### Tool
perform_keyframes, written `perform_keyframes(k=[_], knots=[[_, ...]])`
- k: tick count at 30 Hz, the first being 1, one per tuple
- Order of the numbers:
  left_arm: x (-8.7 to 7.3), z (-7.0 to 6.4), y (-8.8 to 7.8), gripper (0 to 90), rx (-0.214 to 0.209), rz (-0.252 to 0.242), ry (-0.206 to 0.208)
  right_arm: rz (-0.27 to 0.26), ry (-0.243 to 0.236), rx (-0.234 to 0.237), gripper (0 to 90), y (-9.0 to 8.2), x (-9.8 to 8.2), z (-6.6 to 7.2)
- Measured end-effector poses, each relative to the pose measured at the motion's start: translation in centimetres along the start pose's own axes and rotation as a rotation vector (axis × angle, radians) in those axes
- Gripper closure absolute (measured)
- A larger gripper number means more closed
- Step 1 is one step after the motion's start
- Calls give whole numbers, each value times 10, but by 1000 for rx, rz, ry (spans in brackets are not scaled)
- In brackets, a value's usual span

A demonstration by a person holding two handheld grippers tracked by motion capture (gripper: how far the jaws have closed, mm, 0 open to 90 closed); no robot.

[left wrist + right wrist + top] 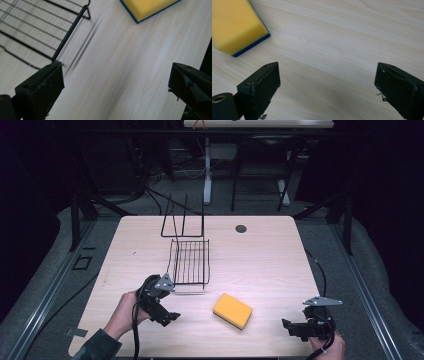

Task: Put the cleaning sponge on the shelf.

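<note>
Yellow sponge (232, 310) with a blue underside lies flat on the bench (260, 255), yellow face up, between the two tongs and near the front edge; nothing touches it. Likely left free in the middle so either hand can reach it.

Left tongs (170, 316): jaws wide, nothing between them, low over the bench just in front of the black wire rack (190, 262). In the left gripper view the sponge (147, 8) sits ahead and well apart from the jaws, the rack's near rail (71, 31) just beside the left jaw.

Right tongs (290, 327): jaws wide, empty, pointing towards the sponge from its right. In the right gripper view the sponge (235, 27) lies ahead and off towards the left jaw, not between the jaws.

Judgement: approach stage, no grasp yet.
</note>
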State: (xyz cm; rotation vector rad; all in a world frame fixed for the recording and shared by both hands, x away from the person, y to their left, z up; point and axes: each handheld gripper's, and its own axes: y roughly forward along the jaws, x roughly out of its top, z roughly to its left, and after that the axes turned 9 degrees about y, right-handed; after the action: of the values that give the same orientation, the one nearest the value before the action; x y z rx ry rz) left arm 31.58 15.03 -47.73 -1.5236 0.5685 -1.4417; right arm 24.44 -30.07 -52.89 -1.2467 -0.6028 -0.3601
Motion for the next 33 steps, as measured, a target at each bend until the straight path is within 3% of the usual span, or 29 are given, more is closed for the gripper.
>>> perform_keyframes(k=[9,18,33], knots=[[30,-6,14,1,-28,-11,76,6,-2,1,60,1,0,-2],[57,-15,41,2,-74,-10,145,12,-3,2,62,1,0,-1],[84,-16,83,0,-145,-15,208,16,-4,6,66,2,-1,-1]])
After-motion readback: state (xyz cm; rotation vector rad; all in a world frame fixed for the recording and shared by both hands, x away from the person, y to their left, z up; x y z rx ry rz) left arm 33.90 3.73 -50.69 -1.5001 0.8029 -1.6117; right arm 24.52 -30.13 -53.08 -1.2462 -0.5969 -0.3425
